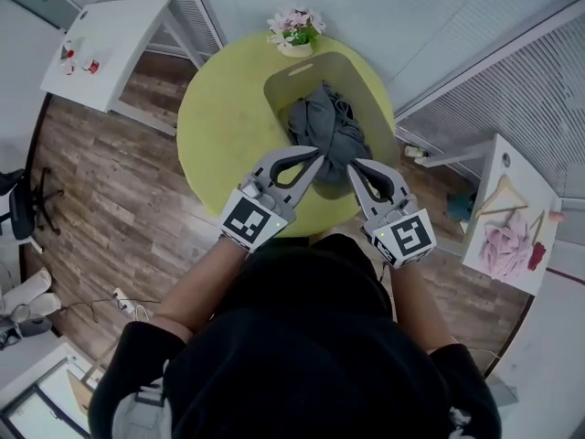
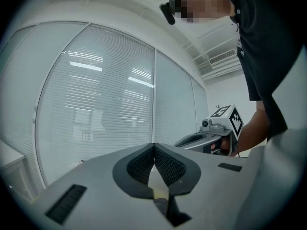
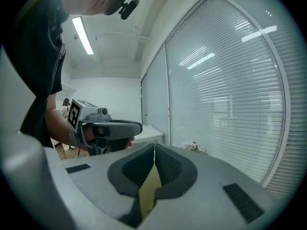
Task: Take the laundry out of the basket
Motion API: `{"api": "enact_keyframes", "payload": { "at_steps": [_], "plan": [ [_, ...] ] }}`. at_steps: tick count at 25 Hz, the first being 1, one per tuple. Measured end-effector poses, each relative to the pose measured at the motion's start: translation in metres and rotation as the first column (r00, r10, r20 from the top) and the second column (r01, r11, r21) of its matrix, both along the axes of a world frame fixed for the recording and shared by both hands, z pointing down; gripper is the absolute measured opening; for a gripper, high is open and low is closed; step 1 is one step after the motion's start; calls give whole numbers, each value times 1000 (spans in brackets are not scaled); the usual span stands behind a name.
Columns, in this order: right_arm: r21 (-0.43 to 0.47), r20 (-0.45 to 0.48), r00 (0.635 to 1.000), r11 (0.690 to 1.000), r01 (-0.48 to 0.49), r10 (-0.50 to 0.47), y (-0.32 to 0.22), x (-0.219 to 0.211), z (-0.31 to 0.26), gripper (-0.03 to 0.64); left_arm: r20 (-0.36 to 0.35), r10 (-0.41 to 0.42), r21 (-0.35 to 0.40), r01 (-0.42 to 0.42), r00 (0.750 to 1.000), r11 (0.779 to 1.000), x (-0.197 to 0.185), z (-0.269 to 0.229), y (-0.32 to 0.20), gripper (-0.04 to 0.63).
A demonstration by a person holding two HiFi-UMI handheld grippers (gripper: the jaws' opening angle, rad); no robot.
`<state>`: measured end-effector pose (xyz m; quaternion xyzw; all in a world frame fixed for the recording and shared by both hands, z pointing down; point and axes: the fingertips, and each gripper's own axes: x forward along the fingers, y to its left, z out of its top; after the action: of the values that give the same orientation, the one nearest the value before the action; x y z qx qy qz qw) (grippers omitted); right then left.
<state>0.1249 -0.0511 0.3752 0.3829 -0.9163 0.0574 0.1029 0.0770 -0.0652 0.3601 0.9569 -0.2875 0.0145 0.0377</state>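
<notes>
On the round yellow-green desk (image 1: 224, 126) stands the basket (image 1: 274, 90), a tall beige tub whose long side runs away from the person. The laundry (image 1: 324, 126), a heap of dark grey cloth, fills its nearer half and lies lengthwise along the basket. None of it is out on the desk yet.

Both tools sit at the near edge of the desk and angle inward, so that their tips converge on the near end of the heap. The left hand-held gripper (image 1: 320, 152) has its jaws pressed together, with nothing between the ribbed pads. The right hand-held gripper (image 1: 350, 165) is likewise pressed together and empty; only a sliver of the yellow desk shows through the slot behind its pads. Each gripper view looks out level at the window blinds and at the other tool, and neither shows any cloth, so the tips probably ride above the heap rather than in it. From the head view I cannot tell whether either tip touches the cloth.

The laundry lies straight ahead of both tips and below them, with the two hands about equally near: the left faces the middle of the near end, the right its lower right fold. As I judge it, the coming move calls for one pair of jaws to spread and then dip forward and down into that near end, across the heap's length, before closing on a fold
</notes>
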Motion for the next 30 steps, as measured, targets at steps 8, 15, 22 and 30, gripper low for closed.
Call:
{"api": "enact_keyframes", "payload": {
  "at_steps": [8, 15, 22, 30],
  "plan": [
    [-95, -51, 995, 991, -93, 89, -41, 18, 39, 25, 15, 3, 11, -3, 1000, 1000, 4, 12, -39, 9],
    [-223, -55, 992, 967, -127, 118, -84, 27, 78, 25, 73, -20, 24, 19, 997, 1000, 10, 28, -77, 9],
    [-317, -72, 990, 938, -139, 122, -112, 23, 113, 26, 43, -56, 5, 56, 998, 998, 15, 45, -114, 9],
    [-449, -158, 978, 872, -195, 137, -132, 21, 169, 48, 21, -55, -9, 56, 998, 998, 24, 60, -136, 9]
  ]
}}
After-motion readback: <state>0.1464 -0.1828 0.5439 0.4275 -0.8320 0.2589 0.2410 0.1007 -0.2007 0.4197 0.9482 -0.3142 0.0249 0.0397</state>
